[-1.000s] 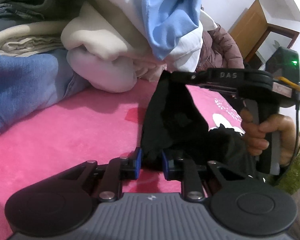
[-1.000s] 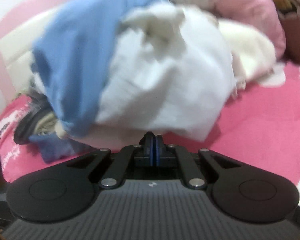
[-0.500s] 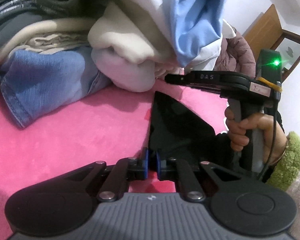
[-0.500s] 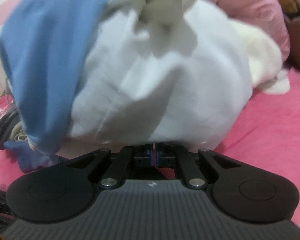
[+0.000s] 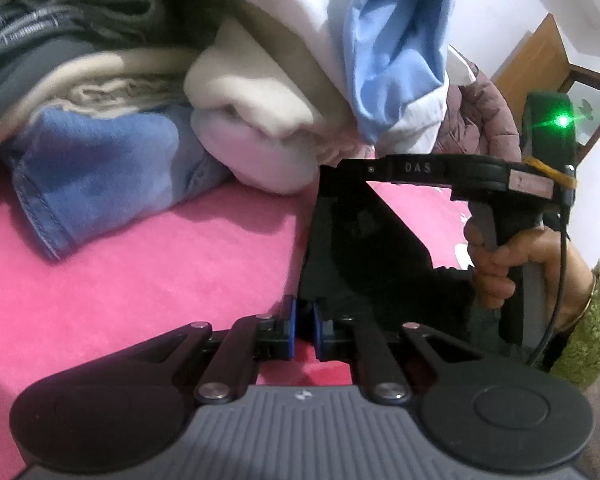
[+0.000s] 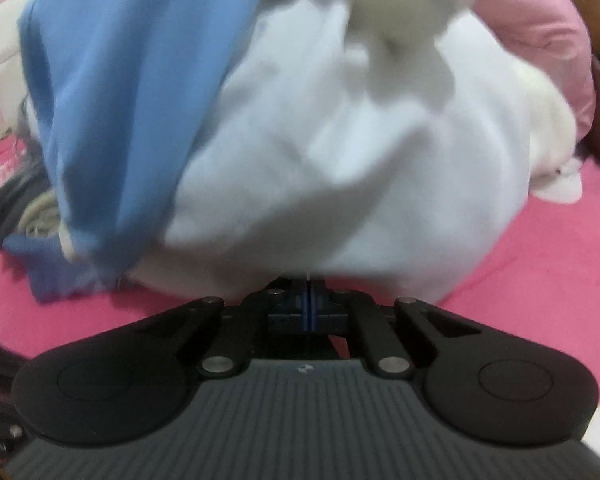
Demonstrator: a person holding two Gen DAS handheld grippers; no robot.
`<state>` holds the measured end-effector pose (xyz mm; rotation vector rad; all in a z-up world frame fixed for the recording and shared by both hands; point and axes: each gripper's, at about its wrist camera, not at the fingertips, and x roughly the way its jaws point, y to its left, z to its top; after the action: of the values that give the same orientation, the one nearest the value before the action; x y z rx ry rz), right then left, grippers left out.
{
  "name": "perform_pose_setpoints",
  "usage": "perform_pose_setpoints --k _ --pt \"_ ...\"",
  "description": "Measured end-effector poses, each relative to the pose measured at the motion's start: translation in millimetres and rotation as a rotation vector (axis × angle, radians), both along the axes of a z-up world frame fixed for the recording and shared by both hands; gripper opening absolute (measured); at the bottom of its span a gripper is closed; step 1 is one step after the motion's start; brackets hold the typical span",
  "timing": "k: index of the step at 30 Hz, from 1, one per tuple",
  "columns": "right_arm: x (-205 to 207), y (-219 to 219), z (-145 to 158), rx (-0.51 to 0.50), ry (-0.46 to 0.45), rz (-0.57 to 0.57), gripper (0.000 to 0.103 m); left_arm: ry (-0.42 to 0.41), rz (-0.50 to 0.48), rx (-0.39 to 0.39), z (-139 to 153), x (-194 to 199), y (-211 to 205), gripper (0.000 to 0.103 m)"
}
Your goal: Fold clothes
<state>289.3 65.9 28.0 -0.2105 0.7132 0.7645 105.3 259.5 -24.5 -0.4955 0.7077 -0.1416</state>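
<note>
A black garment (image 5: pixel 352 248) hangs stretched between my two grippers above the pink bed cover (image 5: pixel 140 280). My left gripper (image 5: pixel 303 330) is shut on its lower corner, the blue pads pinching the cloth. In the left wrist view my right gripper (image 5: pixel 332 168) grips the upper corner, with a person's hand (image 5: pixel 500 264) on its handle. The right wrist view shows my right gripper (image 6: pixel 308 308) with its pads pressed together; the black cloth is hidden there. Right in front of it looms a white garment (image 6: pixel 340 140).
A pile of clothes lies on the bed: blue denim (image 5: pixel 100 168), a cream garment (image 5: pixel 260 92), a light blue garment (image 5: pixel 396 52) and grey pieces. A brown quilted jacket (image 5: pixel 480 120) and a wooden door (image 5: pixel 536 64) are behind. Bare pink cover lies at the left front.
My left jaws closed tighter on the black cloth, which now hangs flat and taut. My right gripper moved closer to the pile, so the white garment fills more of its view.
</note>
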Motion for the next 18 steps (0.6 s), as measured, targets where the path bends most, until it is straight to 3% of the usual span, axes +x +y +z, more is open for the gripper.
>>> perform_pose_setpoints --k 8,15,16,17,18 --pt "7 31 -25 -0.053 -0.015 0.006 0.0 0.008 0.009 0.015 0 0 -1 0.009" --pt "9 28 -21 -0.06 -0.017 -0.015 0.004 0.014 0.016 0.04 0 -1 -4 0.011" --pt "8 25 -17 -0.071 -0.005 -0.019 0.012 0.015 0.019 0.042 1 -1 -4 0.011" --pt "4 18 -11 -0.08 -0.007 -0.024 0.029 0.015 0.023 0.044 1 -2 -3 0.012" --pt "-1 11 -5 -0.087 -0.016 -0.029 0.036 0.015 0.029 0.045 2 -3 -2 0.012"
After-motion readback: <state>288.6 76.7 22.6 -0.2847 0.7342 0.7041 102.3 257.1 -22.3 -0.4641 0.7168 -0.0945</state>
